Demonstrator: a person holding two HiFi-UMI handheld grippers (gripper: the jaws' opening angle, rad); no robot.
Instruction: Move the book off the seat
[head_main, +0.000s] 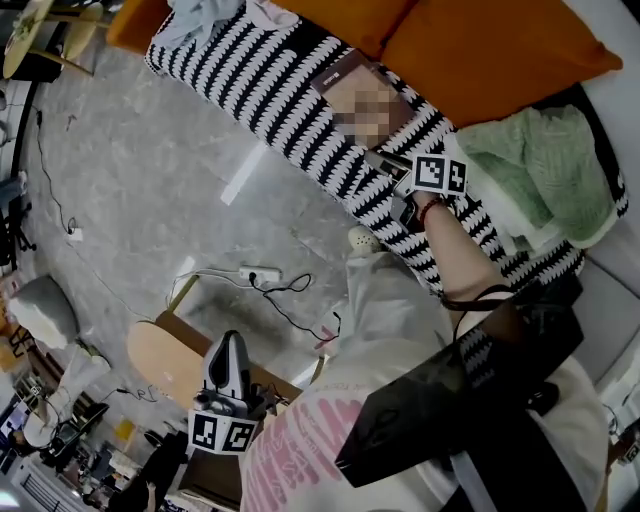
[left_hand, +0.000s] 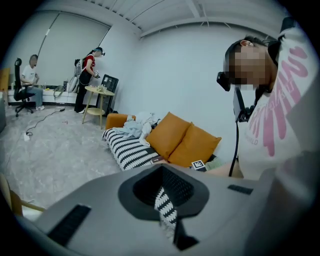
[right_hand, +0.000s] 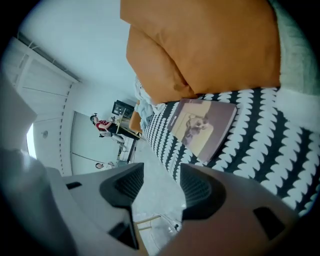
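The book (head_main: 338, 78), brown-covered, lies flat on the black-and-white striped seat (head_main: 250, 60) just in front of the orange cushions (head_main: 480, 50). In the right gripper view the book (right_hand: 202, 127) is straight ahead of the jaws, a short way off. My right gripper (head_main: 390, 170) hovers over the seat just short of the book's near edge. It is open (right_hand: 162, 187), with nothing between its pads. My left gripper (head_main: 230, 350) hangs low beside the person's body, over the floor and far from the sofa. Its jaws (left_hand: 165, 195) meet at the tips and hold nothing.
A green blanket (head_main: 545, 170) lies on the sofa's near end and loose clothes (head_main: 200, 15) on its far end. On the grey floor lie a power strip with a cable (head_main: 260, 273). A round wooden table (head_main: 165, 365) stands by the left gripper. People (left_hand: 90, 70) are at the room's far side.
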